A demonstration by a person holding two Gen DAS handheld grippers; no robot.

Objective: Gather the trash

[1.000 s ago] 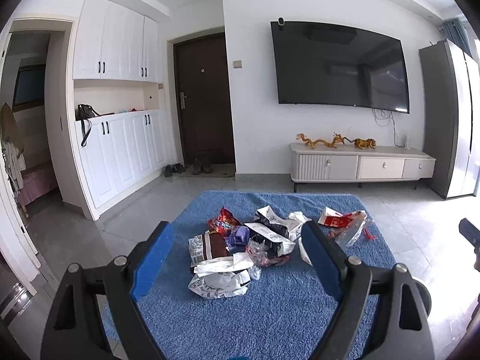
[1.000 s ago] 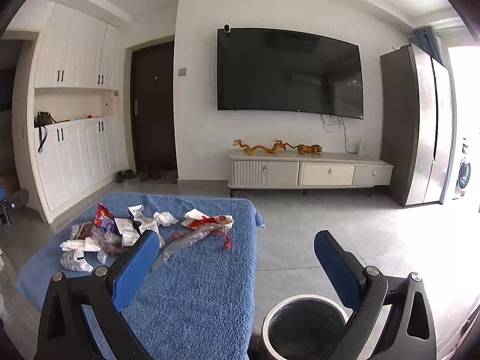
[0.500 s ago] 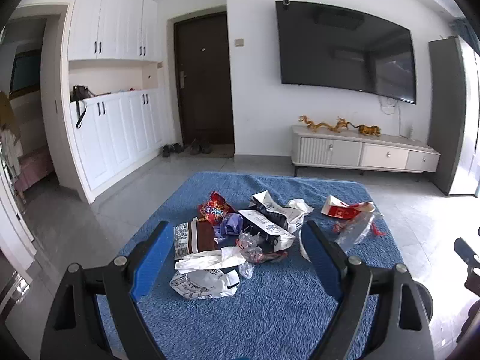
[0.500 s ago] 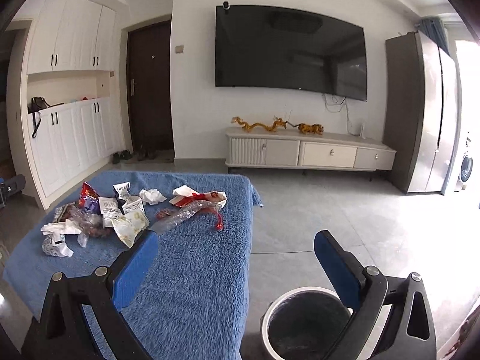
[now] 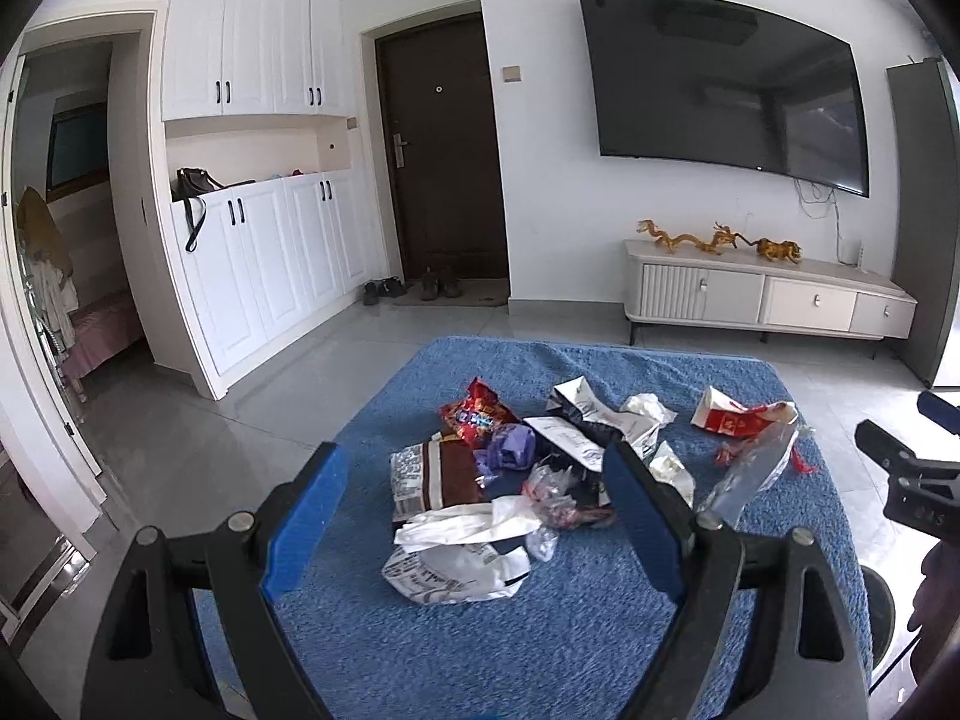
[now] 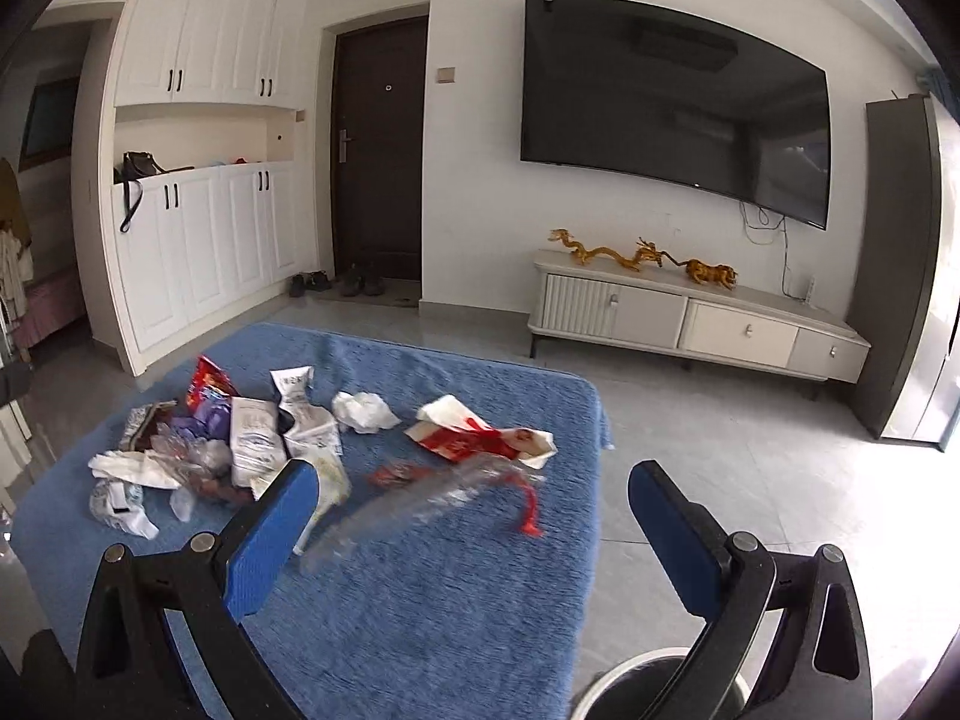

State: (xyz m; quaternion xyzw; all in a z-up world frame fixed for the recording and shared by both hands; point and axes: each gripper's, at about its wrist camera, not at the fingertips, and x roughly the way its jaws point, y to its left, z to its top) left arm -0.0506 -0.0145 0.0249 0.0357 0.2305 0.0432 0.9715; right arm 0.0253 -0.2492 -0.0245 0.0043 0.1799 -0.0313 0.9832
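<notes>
- The left claw (image 5: pixel 474 516) hangs released above a blue-covered desk (image 5: pixel 600 648), its blue pads spread wide with nothing between them.
- A heap of trash (image 5: pixel 516 480) lies on the blue cover directly ahead of that claw, framed between its two fingers but not touched by either.
- Nearest the left claw sits a crumpled white printed wrapper (image 5: pixel 456 573); beyond it lie a brown-and-white packet (image 5: pixel 435 477), a purple scrap (image 5: pixel 510 447) and a red snack bag (image 5: pixel 477 411).
- The right claw (image 6: pixel 474 516) is likewise released and empty, held over the desk's right half.
- A clear plastic wrapper (image 6: pixel 420 501) with a red ribbon (image 6: pixel 528 510) lies just ahead of the right claw, between its fingers in the right wrist view, blurred.
- A red-and-white carton (image 6: pixel 480 438) rests beyond the wrapper, with a wad of white tissue (image 6: pixel 363 411) to its left.
- The main heap lies left of the right claw's left finger.
- A round bin's rim (image 6: pixel 654 660) shows on the floor beside the desk, under the right claw's right finger.
- A wall television (image 6: pixel 672 102) hangs over a low cabinet (image 6: pixel 696 318) in the background.
</notes>
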